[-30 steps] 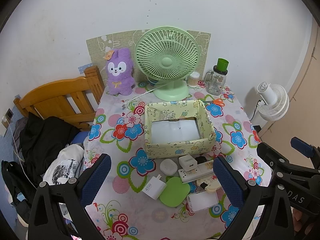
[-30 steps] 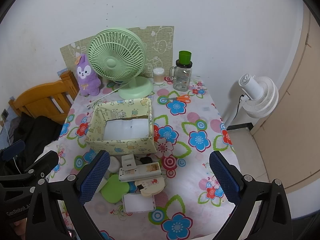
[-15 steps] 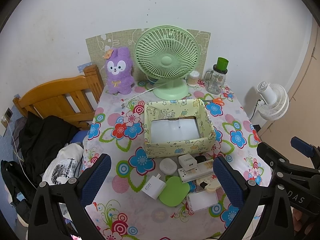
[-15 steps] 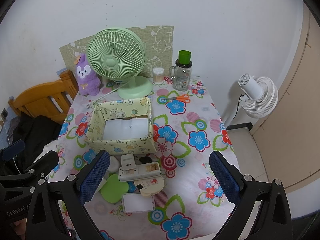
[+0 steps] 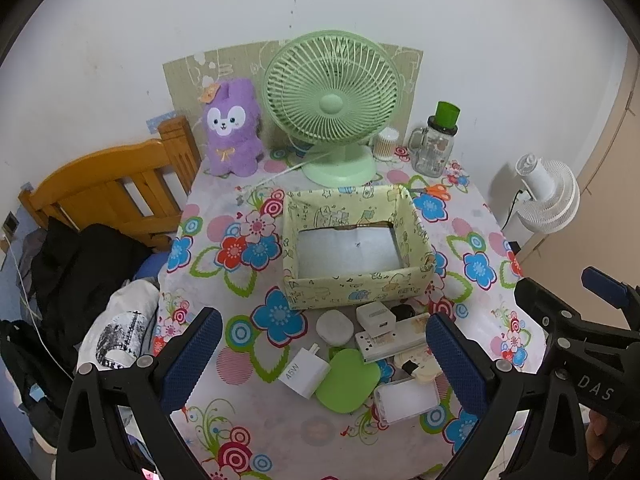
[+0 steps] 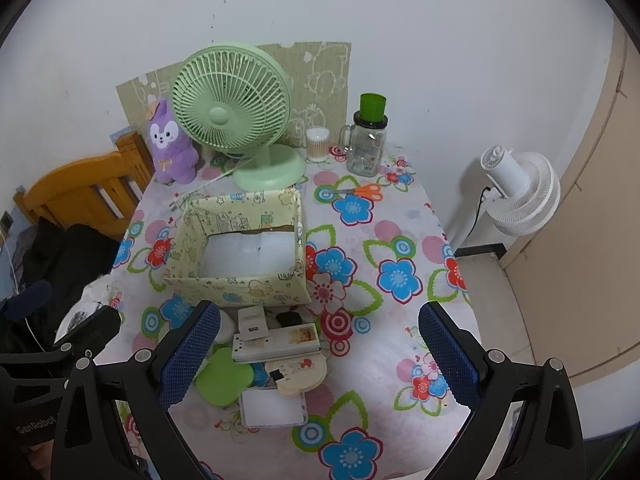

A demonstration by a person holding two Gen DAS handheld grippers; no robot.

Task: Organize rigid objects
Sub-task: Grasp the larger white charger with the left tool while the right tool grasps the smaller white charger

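Note:
An open, empty yellow-green patterned box (image 5: 352,288) (image 6: 240,284) stands mid-table. In front of it lies a heap of small rigid things: a white 45W charger (image 5: 304,374), a green flat case (image 5: 347,380) (image 6: 224,376), a round white case (image 5: 334,327), a white plug cube (image 5: 375,315) (image 6: 252,318), a white power strip (image 5: 390,345) (image 6: 276,344), a cream case (image 6: 298,372) and a white box (image 5: 408,398) (image 6: 272,406). My left gripper (image 5: 320,356) is open above the heap. My right gripper (image 6: 316,356) is open and empty, above the heap's right side.
A green desk fan (image 5: 334,108), a purple plush (image 5: 232,132), a glass jar with green lid (image 5: 436,140), a cotton-swab tub (image 6: 317,144) and orange scissors (image 6: 362,192) stand at the back. A wooden bed frame (image 5: 108,192) with clothes is left, a white floor fan (image 6: 516,192) right.
Both views have shifted very slightly; the table's objects have not moved and both grippers stay open.

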